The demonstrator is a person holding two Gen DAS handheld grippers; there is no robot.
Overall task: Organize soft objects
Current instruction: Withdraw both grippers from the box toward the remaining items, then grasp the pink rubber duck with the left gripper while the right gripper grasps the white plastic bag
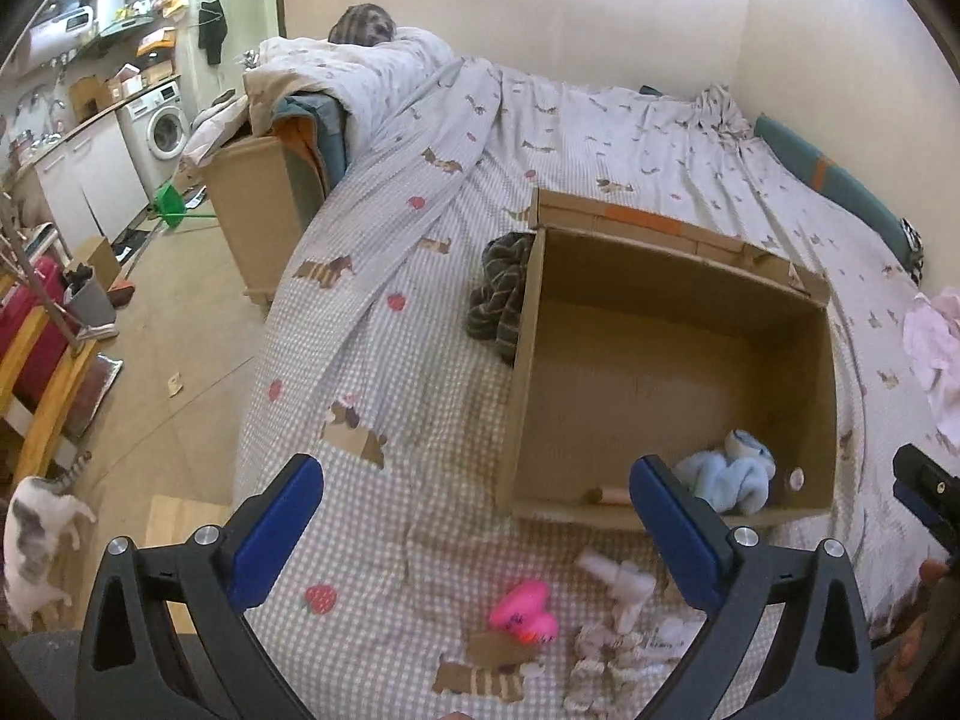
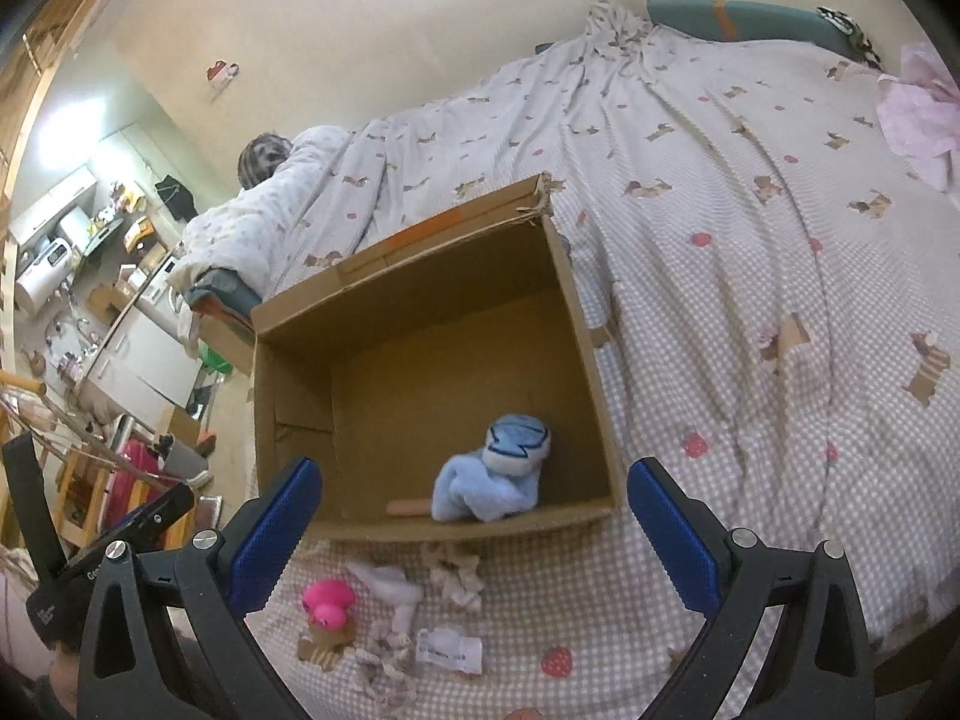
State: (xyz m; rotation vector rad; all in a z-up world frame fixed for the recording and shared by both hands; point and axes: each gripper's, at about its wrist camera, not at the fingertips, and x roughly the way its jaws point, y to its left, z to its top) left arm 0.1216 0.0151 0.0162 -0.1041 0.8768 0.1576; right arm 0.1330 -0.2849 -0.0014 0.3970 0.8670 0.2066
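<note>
An open cardboard box (image 1: 678, 324) (image 2: 432, 312) sits on the bed. Inside, near its front wall, lies a light blue soft toy (image 1: 729, 471) (image 2: 492, 468) beside a small pinkish stick (image 2: 408, 507). In front of the box on the checked bedspread lie a pink soft toy (image 1: 525, 612) (image 2: 327, 600) and a white knotted rope toy (image 1: 618, 630) (image 2: 396, 618). My left gripper (image 1: 474, 534) is open and empty above these toys. My right gripper (image 2: 474, 534) is open and empty just in front of the box.
A dark striped cloth (image 1: 501, 294) lies left of the box. A pink garment (image 2: 918, 114) lies at the far right of the bed. A folded duvet (image 1: 360, 78) is piled at the bed's head. A cat (image 1: 36, 540) stands on the floor at left.
</note>
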